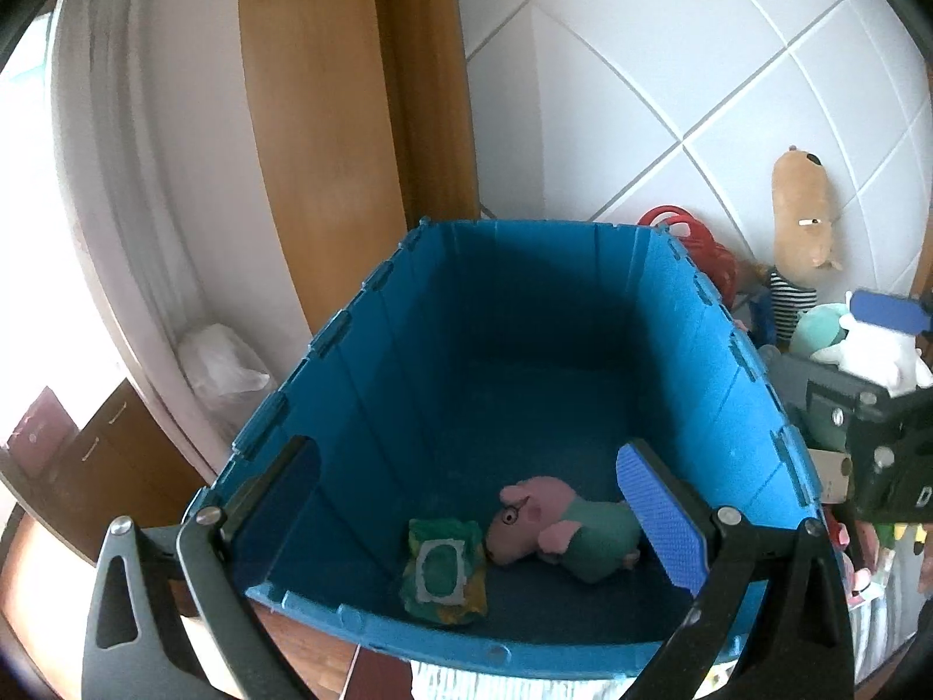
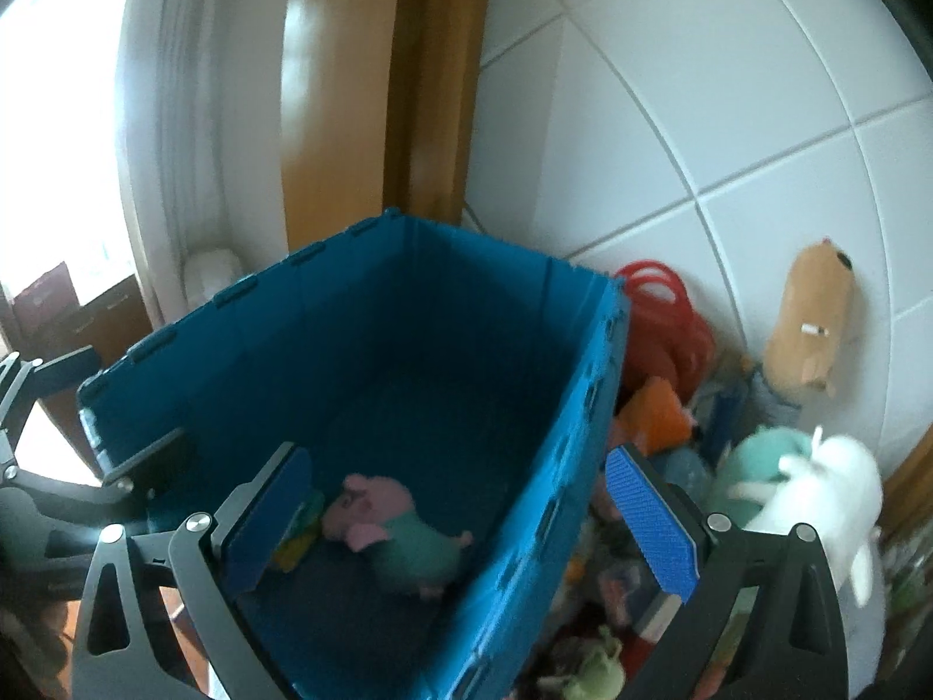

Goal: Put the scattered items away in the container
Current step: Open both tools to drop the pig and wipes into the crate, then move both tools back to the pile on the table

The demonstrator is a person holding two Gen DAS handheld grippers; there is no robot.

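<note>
A blue folding bin (image 1: 361, 385) stands on the floor against a tiled wall. On its bottom lie a pink pig plush in a green outfit (image 1: 560, 525) and a green-yellow packet (image 1: 446, 571). My left gripper (image 1: 475, 501) hovers open over the bin's near end, with nothing between its fingers. My right gripper (image 2: 463, 519) is also open and empty; it straddles the right wall of the bin (image 2: 589, 408), above the pig plush (image 2: 402, 531). Its left finger half hides the packet (image 2: 297, 542). One finger of the left gripper (image 2: 146, 455) shows at the bin's left rim.
Right of the bin lies a pile of toys: a white plush (image 2: 839, 478), a teal plush (image 2: 758, 461), a red basket (image 2: 659, 303), an orange toy (image 2: 653, 420), a green toy (image 2: 595, 671). A brown plush (image 2: 807, 321) leans on the wall. A white plastic bag (image 1: 224, 367) sits left of the bin.
</note>
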